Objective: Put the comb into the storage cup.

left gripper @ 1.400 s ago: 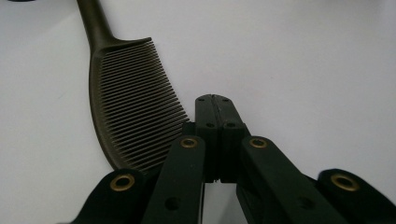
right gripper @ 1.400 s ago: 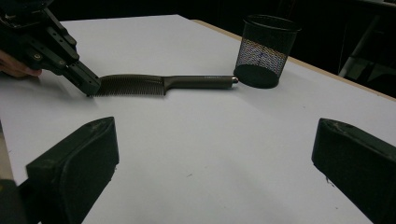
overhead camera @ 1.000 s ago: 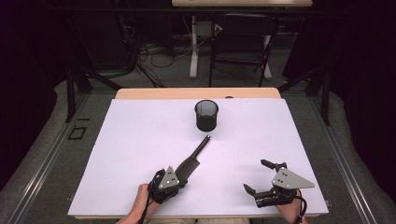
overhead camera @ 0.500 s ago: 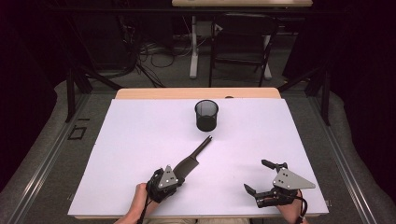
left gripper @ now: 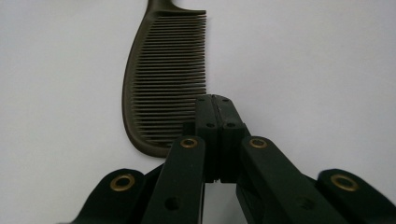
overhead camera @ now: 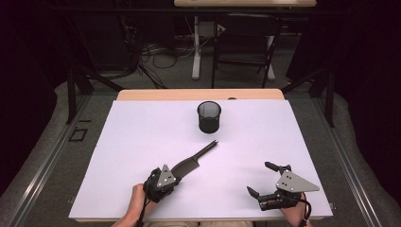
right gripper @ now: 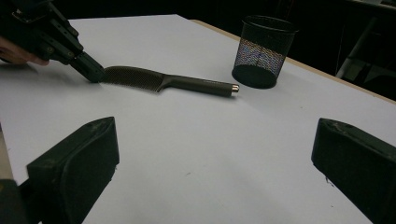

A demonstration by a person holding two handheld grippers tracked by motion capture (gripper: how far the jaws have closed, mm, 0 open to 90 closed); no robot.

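The left gripper [left gripper: 215, 100] has its jaws pressed together, tips resting on the toothed end of the dark comb [left gripper: 161, 79], which lies flat on the white table [overhead camera: 142, 142]; whether any teeth are pinched cannot be told. The comb's handle points away from the fingers toward the mesh cup [overhead camera: 209, 116], well beyond. The right gripper [overhead camera: 257, 178] waits with jaws wide apart, holding nothing. Judged so, the comb is not yet lifted; carrying it to the cup remains.

High view above the surface's [overhead camera: 142, 142] near edge, left gripper view close over the comb [left gripper: 159, 84], right gripper view low, sharing comb and mesh cup [right gripper: 264, 51].
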